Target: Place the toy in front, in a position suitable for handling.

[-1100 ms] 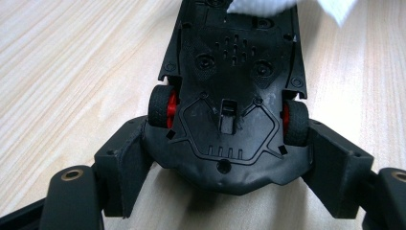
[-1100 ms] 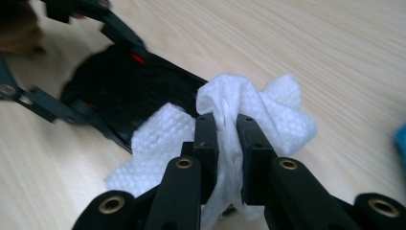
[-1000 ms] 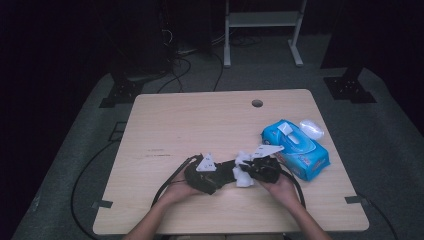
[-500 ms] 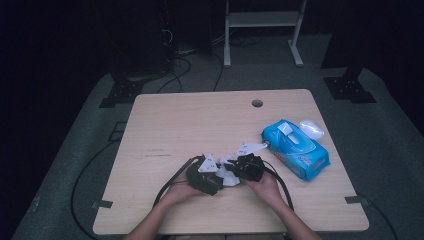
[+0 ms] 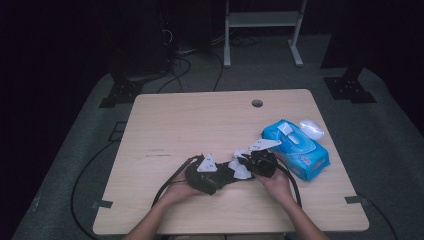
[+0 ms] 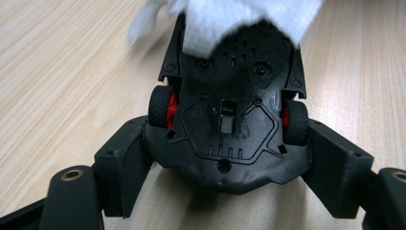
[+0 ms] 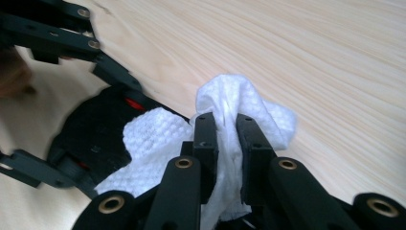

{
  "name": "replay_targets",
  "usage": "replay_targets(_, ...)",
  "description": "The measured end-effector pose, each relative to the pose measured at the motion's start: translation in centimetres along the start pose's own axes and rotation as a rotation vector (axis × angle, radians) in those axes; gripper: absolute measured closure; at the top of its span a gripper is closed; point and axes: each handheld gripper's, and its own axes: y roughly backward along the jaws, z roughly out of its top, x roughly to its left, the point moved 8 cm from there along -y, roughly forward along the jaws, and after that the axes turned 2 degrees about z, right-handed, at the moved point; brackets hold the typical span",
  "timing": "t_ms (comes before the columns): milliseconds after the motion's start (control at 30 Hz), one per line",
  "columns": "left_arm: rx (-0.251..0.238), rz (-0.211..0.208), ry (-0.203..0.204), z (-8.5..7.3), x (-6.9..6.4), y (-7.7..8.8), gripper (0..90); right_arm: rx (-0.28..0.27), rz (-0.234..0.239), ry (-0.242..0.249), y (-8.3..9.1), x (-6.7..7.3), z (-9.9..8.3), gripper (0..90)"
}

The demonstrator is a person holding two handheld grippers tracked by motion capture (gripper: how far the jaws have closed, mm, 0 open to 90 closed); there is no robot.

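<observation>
On the worktop, high view: the left tool and the right tool met near the front edge of the light wooden worktop, each held in one of the person's hands.
Toy car, high view: a dark toy car sat between the two tools, hard to make out against the black parts.
Wipe, high view: a white wipe lay bunched at the right tool, touching the car.
Wipe pack, high view: a blue wipe pack lay just beside the right hand, toward the worktop's right edge, with a small clear wrapper behind it.
Left tool, left gripper view: the left tool stood wide apart and clamped on the toy car, one black jaw pressed on each flank.
Car position, left gripper view: the car was belly-up, black underside facing the camera, red-hubbed wheels at both sides, just above the worktop.
Wipe, left gripper view: the white wipe covered the far end of the underside.
Right tool, right gripper view: the right tool was almost together, pinching a fold of the wipe between its jaws.
Wipe contact, right gripper view: the loose part of the wipe draped onto the toy car, which the left tool gripped from the left of that view.
</observation>
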Motion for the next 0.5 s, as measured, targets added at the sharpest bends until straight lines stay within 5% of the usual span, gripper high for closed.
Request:
replay_targets(267,0.007,0.019,0.005,-0.3,0.6,0.2,23.8,0.015,0.028,0.075,-0.8,2.3,0.3,79.5)
replay_targets(500,0.006,0.028,0.019,-0.5,1.1,0.4,23.8,0.009,-0.007,0.011,-0.2,0.4,0.0,79.4)
